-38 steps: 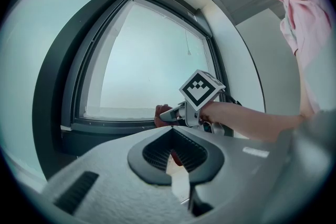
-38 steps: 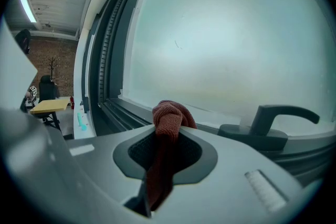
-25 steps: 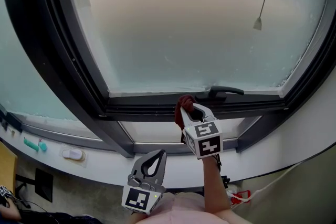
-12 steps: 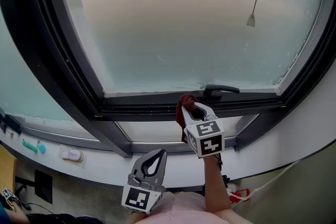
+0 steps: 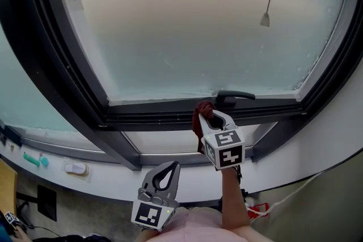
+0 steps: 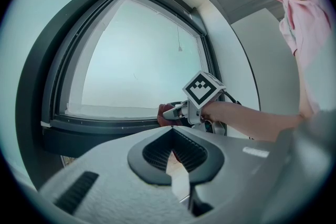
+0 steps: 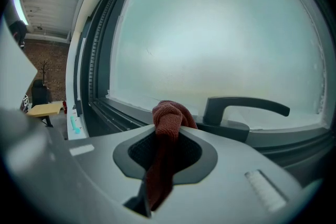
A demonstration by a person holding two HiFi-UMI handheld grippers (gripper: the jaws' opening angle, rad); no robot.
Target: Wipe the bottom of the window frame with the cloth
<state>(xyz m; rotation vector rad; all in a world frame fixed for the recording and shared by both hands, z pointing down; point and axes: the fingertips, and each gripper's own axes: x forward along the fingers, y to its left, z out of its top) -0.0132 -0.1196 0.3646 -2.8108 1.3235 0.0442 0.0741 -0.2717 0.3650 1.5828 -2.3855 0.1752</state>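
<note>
right gripper view — cloth (image 7: 169, 113) in right tongs (image 7: 166, 136), beside handle (image 7: 247, 106)

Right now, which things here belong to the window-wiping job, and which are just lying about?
Job: cloth, right gripper clamping it, bottom of window frame.
Lying about: idle left gripper, window handle, hanging cord, teal object and white object on the sill.

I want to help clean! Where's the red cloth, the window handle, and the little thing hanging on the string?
red cloth (image 7: 169, 115): right gripper view, the bunched top.
window handle (image 7: 247, 105): right gripper view, middle of the lever.
hanging thing (image 5: 265, 20): head view, the small weight itself.
</note>
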